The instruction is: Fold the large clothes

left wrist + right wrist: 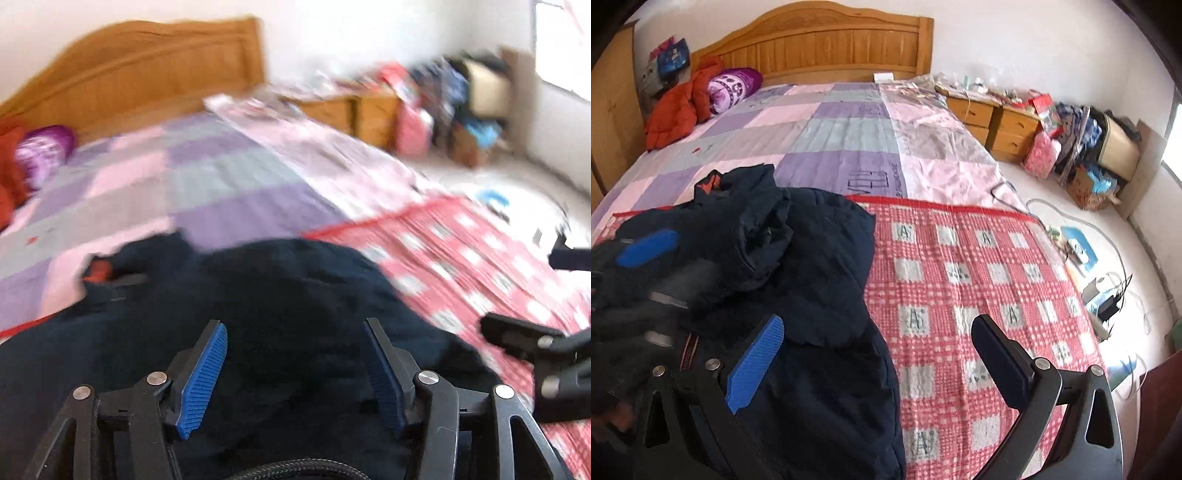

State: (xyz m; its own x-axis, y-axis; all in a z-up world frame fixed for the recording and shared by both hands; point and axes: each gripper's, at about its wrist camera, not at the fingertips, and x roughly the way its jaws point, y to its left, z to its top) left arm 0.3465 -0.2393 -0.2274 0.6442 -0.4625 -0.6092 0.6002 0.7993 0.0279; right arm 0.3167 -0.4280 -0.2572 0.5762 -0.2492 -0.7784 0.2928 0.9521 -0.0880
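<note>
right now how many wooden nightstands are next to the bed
2. Both stand side by side against the wall right of the headboard: the nearer nightstand by the bed's corner, the second nightstand beside the clutter pile. Others may be hidden elsewhere.

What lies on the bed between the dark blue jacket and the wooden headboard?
In the right wrist view, only the bare patchwork bedsheet lies between the dark blue jacket and the wooden headboard.
</note>
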